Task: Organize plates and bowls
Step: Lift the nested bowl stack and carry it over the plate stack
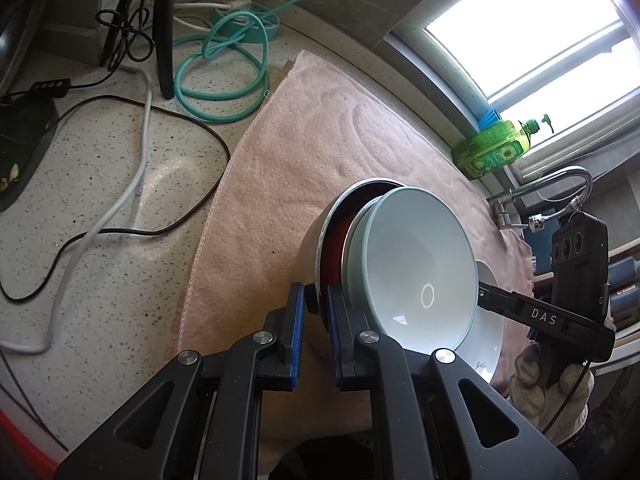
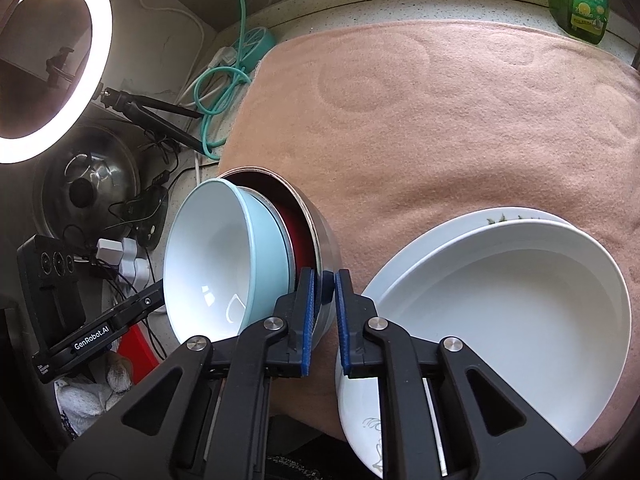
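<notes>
A towel [image 2: 460,120] lies spread on the bench [image 1: 100,200]. On it stands a tilted stack of nested bowls [image 2: 224,256], a smaller bowl inside a larger metal one [image 2: 324,240]. To its right in the right wrist view lie two stacked plates [image 2: 500,300]. Left of the towel, cables [image 1: 132,184] and a coiled hose [image 1: 224,72] lie on the bench. A soap bottle [image 1: 496,144] stands behind the towel by the window [image 1: 532,32].

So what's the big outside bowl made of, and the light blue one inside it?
The outer bowl looks like steel: grey, shiny, with a thin rim and a dark red inside. The light blue bowl looks like glazed ceramic, though it could be melamine: smooth and glossy, with bright window glints on its white inside.
</notes>
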`<action>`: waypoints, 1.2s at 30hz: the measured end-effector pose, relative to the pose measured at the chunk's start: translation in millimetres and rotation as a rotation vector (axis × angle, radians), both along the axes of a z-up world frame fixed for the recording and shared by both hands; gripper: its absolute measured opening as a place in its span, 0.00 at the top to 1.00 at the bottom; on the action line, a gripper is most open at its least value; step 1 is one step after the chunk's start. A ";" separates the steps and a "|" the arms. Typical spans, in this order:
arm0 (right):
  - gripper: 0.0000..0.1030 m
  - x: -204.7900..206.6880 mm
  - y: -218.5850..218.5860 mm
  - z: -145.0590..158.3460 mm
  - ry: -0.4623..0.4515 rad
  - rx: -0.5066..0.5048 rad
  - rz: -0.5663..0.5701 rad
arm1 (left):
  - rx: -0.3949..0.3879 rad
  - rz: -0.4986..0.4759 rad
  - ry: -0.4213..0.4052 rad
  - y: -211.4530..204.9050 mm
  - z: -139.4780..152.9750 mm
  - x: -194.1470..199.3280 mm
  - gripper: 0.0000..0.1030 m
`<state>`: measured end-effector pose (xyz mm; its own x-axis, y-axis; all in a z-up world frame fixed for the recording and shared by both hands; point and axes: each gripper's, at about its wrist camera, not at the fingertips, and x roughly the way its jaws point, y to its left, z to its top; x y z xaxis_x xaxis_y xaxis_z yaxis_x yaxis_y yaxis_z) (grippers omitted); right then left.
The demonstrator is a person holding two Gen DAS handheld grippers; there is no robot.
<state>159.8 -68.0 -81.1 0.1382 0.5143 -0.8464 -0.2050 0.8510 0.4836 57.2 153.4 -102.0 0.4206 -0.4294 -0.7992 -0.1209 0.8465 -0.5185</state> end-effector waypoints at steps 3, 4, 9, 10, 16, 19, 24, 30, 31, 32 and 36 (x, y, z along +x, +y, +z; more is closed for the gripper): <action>0.90 -0.3 1.8 -0.6 -0.003 -0.007 0.004 | 0.005 -0.003 -0.003 -0.3 -0.1 1.6 0.90; 0.90 -0.3 2.2 -0.5 -0.005 -0.011 0.004 | 0.007 -0.003 -0.004 -0.9 0.3 1.7 0.90; 0.90 0.1 3.0 1.0 -0.007 -0.019 0.001 | 0.025 -0.008 -0.011 -4.2 2.6 2.7 0.91; 0.90 0.2 3.3 1.0 -0.007 -0.021 0.002 | 0.023 -0.008 -0.013 -4.0 2.9 2.8 0.91; 0.90 -0.5 4.7 2.5 -0.017 -0.036 0.011 | 0.030 -0.015 -0.021 -4.0 4.2 4.1 0.92; 0.90 -1.0 5.5 3.3 -0.019 -0.034 0.011 | 0.032 -0.008 -0.022 -3.1 4.2 1.7 0.92; 0.90 -1.4 7.0 6.4 -0.025 -0.033 0.013 | 0.043 -0.008 -0.035 -3.7 9.6 -0.8 0.92; 0.90 -2.2 4.1 18.6 -0.047 -0.026 0.014 | 0.045 -0.006 -0.053 -4.2 18.5 -1.7 0.92; 0.90 -2.4 3.0 21.0 -0.051 -0.024 0.012 | 0.044 -0.007 -0.057 -4.6 20.5 -2.1 0.92; 0.90 -2.7 1.8 23.4 -0.055 -0.023 0.010 | 0.044 -0.008 -0.060 -5.0 22.4 -2.5 0.92; 0.90 -5.7 -5.8 32.1 -0.068 -0.019 0.005 | 0.044 -0.017 -0.077 -9.0 31.1 -3.8 0.92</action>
